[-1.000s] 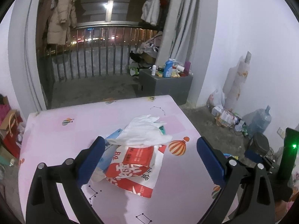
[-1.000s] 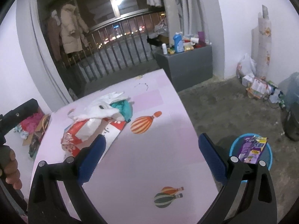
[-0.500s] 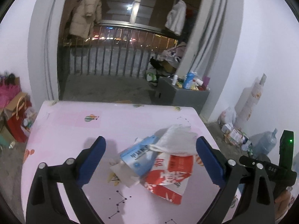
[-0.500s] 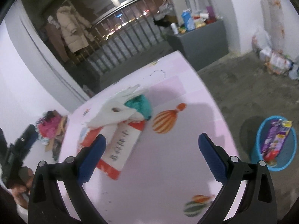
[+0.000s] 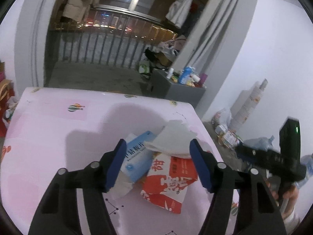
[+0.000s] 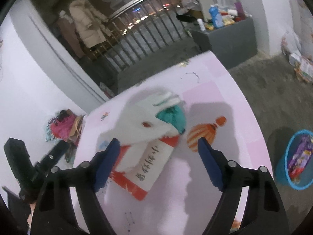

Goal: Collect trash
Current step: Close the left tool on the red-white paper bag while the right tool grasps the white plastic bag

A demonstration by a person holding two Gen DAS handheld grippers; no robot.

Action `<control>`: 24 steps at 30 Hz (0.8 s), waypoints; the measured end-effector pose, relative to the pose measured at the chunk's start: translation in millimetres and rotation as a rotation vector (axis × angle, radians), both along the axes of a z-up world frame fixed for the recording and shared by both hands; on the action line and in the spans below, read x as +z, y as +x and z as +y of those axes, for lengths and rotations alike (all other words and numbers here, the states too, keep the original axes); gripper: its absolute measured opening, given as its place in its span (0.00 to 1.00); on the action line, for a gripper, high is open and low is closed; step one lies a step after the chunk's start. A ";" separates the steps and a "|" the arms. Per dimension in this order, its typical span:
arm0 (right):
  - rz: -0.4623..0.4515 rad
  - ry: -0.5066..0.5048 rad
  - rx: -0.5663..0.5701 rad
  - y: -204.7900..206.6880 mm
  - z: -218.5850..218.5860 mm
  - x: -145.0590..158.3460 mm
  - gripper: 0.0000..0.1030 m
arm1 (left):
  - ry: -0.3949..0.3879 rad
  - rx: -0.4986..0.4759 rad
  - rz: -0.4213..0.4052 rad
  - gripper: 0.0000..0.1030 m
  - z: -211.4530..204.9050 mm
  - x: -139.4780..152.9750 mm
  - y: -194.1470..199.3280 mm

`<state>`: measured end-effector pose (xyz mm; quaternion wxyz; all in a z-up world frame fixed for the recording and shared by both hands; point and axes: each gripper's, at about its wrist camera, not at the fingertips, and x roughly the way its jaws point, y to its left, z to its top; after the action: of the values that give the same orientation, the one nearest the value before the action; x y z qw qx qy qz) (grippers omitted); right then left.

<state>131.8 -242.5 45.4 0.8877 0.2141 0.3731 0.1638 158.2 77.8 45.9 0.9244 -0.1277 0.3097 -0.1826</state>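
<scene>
While closing, left gripper [image 5: 156,164] straddles blue box [image 5: 137,156], unclamped | right gripper [image 6: 158,160] closing, apart, over red packet [image 6: 140,168]

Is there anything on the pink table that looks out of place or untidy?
Yes. A loose heap of trash sits on the pink table: a white glove draped over a crumpled teal item, a red and white wrapper and a blue and white packet, overlapping at skewed angles.
</scene>
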 end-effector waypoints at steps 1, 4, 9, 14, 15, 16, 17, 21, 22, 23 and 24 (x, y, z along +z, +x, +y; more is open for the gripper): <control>-0.011 -0.011 0.016 3.5 4.2 3.2 0.71 | 0.003 -0.007 0.003 0.58 -1.9 -1.2 0.0; -0.027 -0.040 0.071 14.6 17.8 7.7 0.64 | 0.015 -0.030 0.019 0.51 -6.2 -9.1 1.8; -0.022 -0.070 0.146 28.3 40.7 3.4 0.55 | 0.017 -0.053 0.080 0.39 -7.8 -24.2 10.6; -0.040 -0.122 0.224 33.3 62.4 2.3 0.52 | 0.042 -0.053 0.110 0.31 -5.6 -32.2 18.5; -0.047 -0.146 0.248 34.5 69.4 1.2 0.52 | 0.046 -0.056 0.116 0.30 -6.0 -34.0 21.3; -0.049 -0.161 0.263 34.4 73.7 -0.4 0.52 | 0.049 -0.058 0.119 0.29 -6.0 -35.1 24.1; -0.048 -0.176 0.276 35.6 78.5 -3.8 0.51 | 0.057 -0.060 0.123 0.27 -7.4 -37.4 27.8; -0.035 -0.242 0.331 39.8 91.7 -17.6 0.50 | 0.076 -0.078 0.140 0.23 -12.9 -45.8 43.4; -0.033 -0.255 0.340 42.2 92.5 -20.1 0.49 | 0.078 -0.081 0.144 0.22 -13.9 -47.2 46.2; -0.030 -0.267 0.349 42.8 94.8 -22.8 0.49 | 0.080 -0.086 0.149 0.21 -15.3 -49.1 49.5; -0.025 -0.277 0.357 44.1 95.7 -25.9 0.48 | 0.079 -0.091 0.152 0.20 -16.4 -50.7 52.9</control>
<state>175.9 -146.8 19.4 0.8701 0.0187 0.4132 0.2681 211.2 61.4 -4.8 0.8933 -0.0904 0.3914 -0.2018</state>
